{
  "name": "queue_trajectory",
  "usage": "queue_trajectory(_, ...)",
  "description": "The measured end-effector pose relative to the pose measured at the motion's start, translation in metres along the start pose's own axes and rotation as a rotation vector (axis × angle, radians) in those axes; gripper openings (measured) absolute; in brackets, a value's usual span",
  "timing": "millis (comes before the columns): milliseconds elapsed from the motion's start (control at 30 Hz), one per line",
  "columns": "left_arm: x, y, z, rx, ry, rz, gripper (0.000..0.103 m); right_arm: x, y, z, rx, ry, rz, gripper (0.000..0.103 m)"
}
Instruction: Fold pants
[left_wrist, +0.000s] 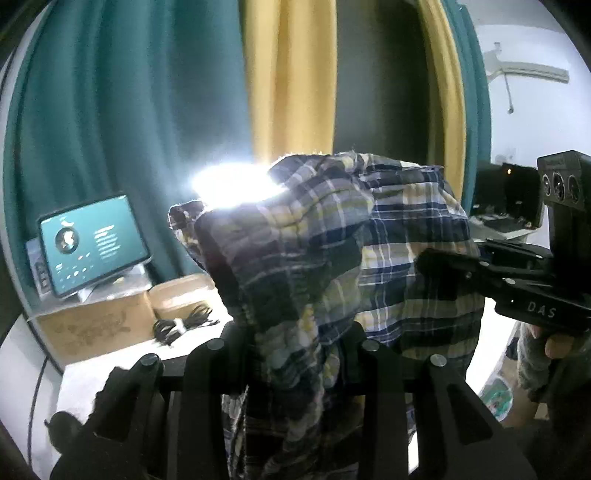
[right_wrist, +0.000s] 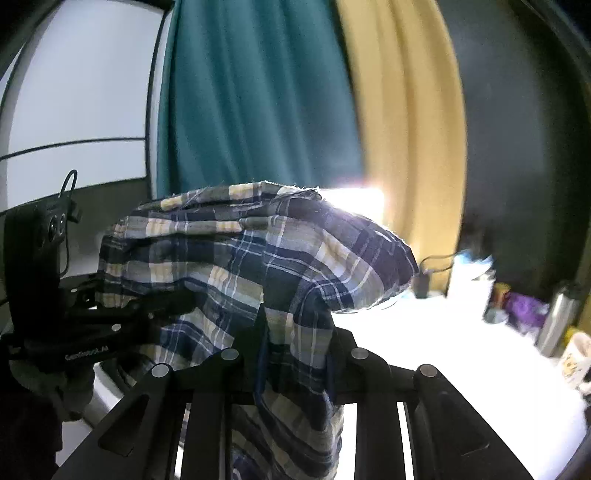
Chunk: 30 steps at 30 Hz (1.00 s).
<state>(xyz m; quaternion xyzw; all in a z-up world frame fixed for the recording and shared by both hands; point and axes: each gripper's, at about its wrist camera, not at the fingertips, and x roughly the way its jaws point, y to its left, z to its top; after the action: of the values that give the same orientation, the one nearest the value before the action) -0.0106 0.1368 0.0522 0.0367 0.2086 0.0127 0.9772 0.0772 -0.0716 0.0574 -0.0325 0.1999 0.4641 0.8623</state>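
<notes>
— What does each view give you that the other doesn't?

— My left view alone has the tablet (left_wrist: 92, 243) at nine o'clock; my right view alone has a mug (right_wrist: 574, 360) at four o'clock on the white surface (right_wrist: 443, 350).

— And your hands?

— Both tilt slightly downward, raised side by side. My left hand-held gripper (left_wrist: 295, 354) and right hand-held gripper (right_wrist: 291, 350) each pinch the plaid pants (left_wrist: 332, 229), lifted off the surface, bunched and draping between them.

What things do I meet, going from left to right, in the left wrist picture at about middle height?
Tablet screen → cardboard box → bundle of black cables → plaid pants held up in the middle → the right gripper, shut on the pants' right side.
</notes>
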Motion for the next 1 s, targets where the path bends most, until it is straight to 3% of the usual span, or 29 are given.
queue_trajectory(400,0.056,0.041,-0.046,-0.077,0.174,0.046,0.033,0.105,-0.020,-0.034,0.084,0.186,0.069,0.024)
queue_trajectory(1000,0.131,0.081,-0.082,-0.151,0.386,0.044,0.033,0.217,-0.042,-0.070,0.191,0.409,0.089,0.024)
